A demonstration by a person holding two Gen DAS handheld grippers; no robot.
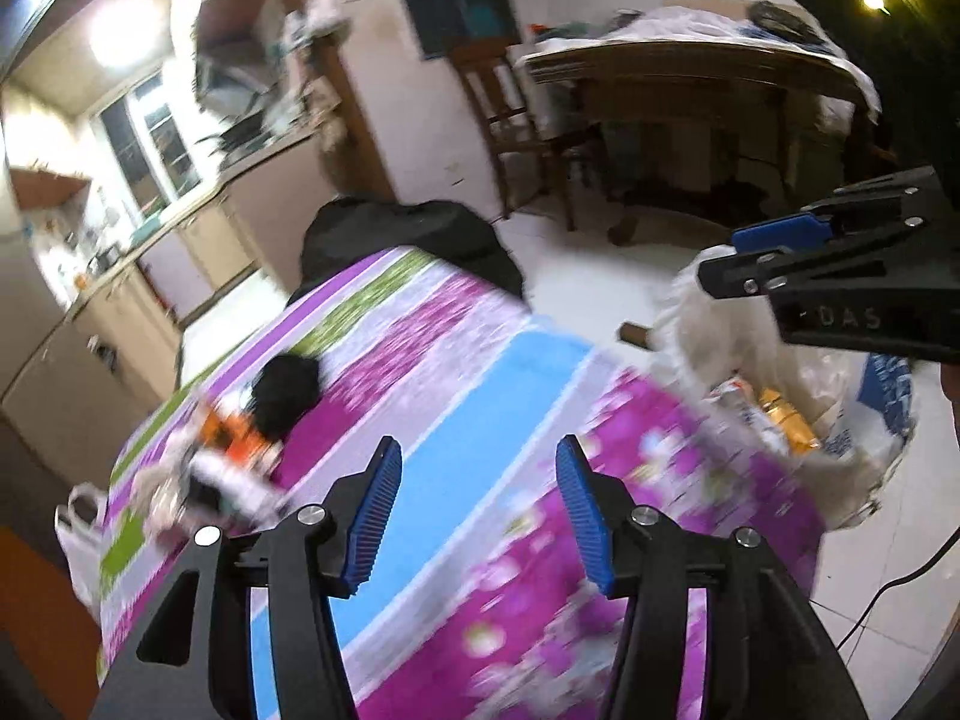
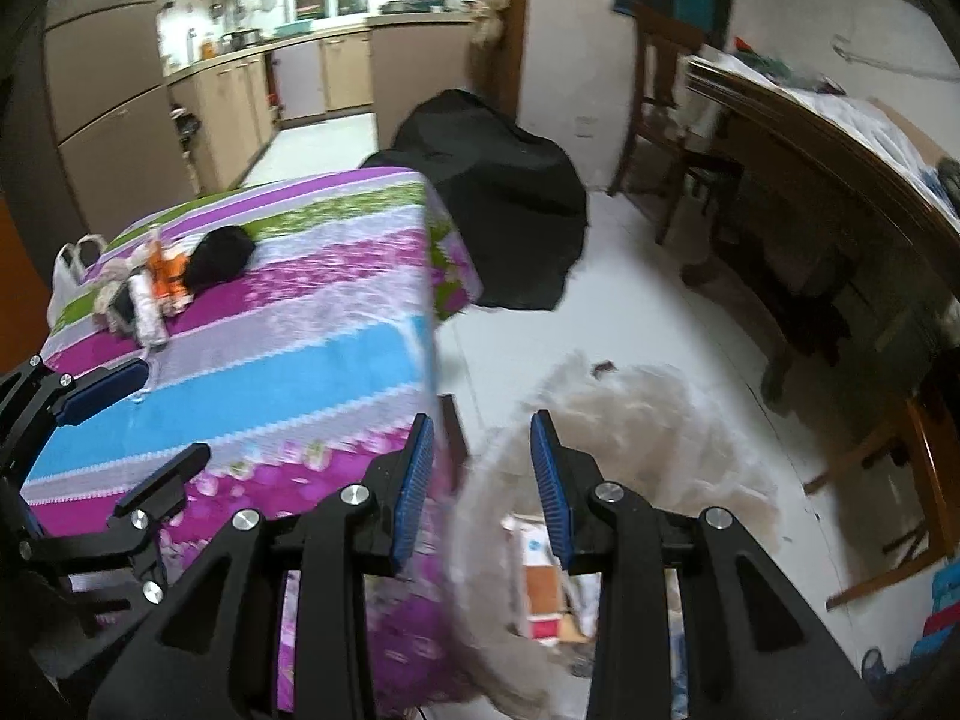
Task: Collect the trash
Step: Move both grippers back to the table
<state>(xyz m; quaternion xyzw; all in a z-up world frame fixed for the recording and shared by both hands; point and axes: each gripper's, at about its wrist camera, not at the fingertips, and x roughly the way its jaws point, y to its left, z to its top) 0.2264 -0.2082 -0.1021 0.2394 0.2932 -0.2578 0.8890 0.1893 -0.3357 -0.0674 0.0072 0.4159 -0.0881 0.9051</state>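
Two grippers hover with nothing held: the left gripper [image 1: 477, 516] gapes wide above the striped tablecloth [image 1: 480, 372], and the right gripper [image 2: 483, 480] is parted over the translucent trash bag [image 2: 648, 420] on the floor at 4 o'clock from the table. Remaining trash pile [image 2: 150, 288], wrappers beside a black lump [image 2: 219, 255], sits at the table's 10 o'clock corner. Risk, judging from the heavy blur: a fast reach could knock litter off the edge or miss the bag's limp mouth. Individual items are too smeared to name, and the bag's rim is hard to trace

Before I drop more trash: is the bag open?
Open: the bag mouth gapes beside the table, cartons visible inside.
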